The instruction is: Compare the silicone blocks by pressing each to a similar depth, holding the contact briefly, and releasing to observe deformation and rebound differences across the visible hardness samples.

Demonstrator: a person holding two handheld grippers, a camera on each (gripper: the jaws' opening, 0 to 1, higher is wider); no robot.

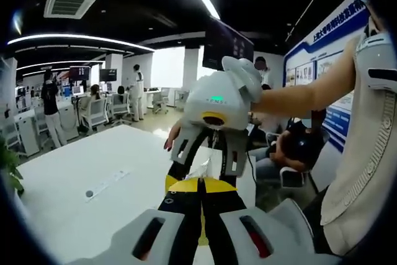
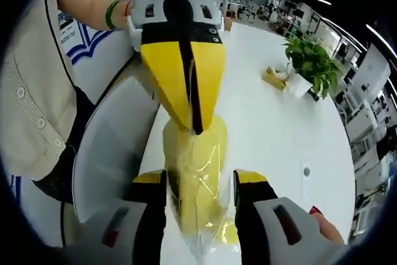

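- Your left gripper (image 2: 193,119): seen from the right gripper view, its yellow-tipped jaws come down from the top, pressed together with only a dark seam between them, their tips pinching the upper end of the silicone block. In the left gripper view the same jaws rise from the bottom, closed together.
- Your right gripper (image 2: 201,193): its jaws stand apart on either side of the block's lower part, close against the wrap; whether they press it, you cannot tell. In the left gripper view it (image 1: 211,153) faces the camera from the other side, with a green light on its white body.
- Silicone block (image 2: 197,181): yellow, inside a clear plastic wrap, held in the air above the table between the two grippers.
- Table (image 2: 279,128): white, with a small round inset in its top.
- Potted plant (image 2: 313,63): green leaves in a white pot, standing on the table well apart from the block.
- Small tan object (image 2: 274,77): lying just beside the pot; too small to identify.
- Your arm (image 1: 304,94): bare, with a beige sleeveless top at the shoulder.
- Background: people standing in an open office with desks and chairs.
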